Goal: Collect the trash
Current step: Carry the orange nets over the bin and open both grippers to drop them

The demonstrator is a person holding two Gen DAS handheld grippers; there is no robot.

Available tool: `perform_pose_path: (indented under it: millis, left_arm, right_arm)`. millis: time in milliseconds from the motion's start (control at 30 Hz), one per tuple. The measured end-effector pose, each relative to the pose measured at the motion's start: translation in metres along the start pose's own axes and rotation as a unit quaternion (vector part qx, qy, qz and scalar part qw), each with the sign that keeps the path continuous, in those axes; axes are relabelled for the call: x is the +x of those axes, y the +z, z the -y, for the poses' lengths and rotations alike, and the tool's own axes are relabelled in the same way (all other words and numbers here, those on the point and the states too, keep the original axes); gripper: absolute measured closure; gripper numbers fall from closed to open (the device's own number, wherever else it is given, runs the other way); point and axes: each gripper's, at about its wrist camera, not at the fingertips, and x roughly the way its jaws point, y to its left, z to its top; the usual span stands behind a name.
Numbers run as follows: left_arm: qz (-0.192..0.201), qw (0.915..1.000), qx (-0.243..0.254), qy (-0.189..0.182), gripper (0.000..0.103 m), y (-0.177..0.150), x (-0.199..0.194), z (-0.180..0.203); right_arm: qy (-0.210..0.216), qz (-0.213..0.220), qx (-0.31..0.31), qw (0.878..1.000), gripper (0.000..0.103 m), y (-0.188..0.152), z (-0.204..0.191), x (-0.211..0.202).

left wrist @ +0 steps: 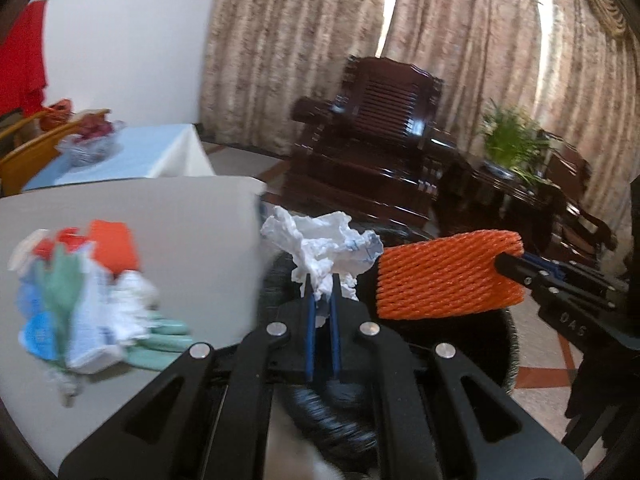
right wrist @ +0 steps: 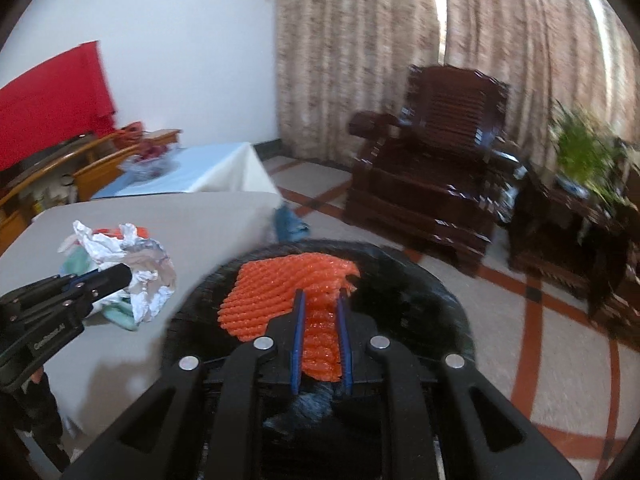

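Left gripper (left wrist: 323,286) pinches crumpled paper (left wrist: 320,246); right gripper (right wrist: 322,300) pinches orange foam net (right wrist: 292,292). Both are held over the black bin (right wrist: 440,300) beside the table (right wrist: 200,220), apparently for dropping. More trash (left wrist: 84,300) lies on the table.

Black hand-held gripper (left wrist: 323,280); blue pads (left wrist: 309,320)

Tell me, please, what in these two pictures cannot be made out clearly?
- Bin: both views, its inside is dark, blurred and covered by the orange net.
- Trash pile on the table: left wrist view, motion blur keeps single items apart only roughly.
- Same pile, right wrist view: mostly hidden behind the crumpled paper and left gripper.
- Right gripper: left wrist view, its body is cut off by the frame edge.
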Motion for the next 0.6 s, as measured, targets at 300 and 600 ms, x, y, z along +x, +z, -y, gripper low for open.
perform_pose_path:
  millis: [300, 600]
  left_arm:
    - [-0.037, 0.9987, 0.006, -0.034, 0.056, -0.007, 0.049, 0.024]
    - [0.007, 0.9982, 0.005, 0.059, 0.022, -0.005, -0.006, -0.030]
  right_arm:
    - [-0.049, -0.033, 0.023, 0.998, 0.055, -0.019, 0.028, 0.017]
    - [-0.044, -0.002, 0.025, 0.999, 0.006, -0.010, 0.000, 0.009]
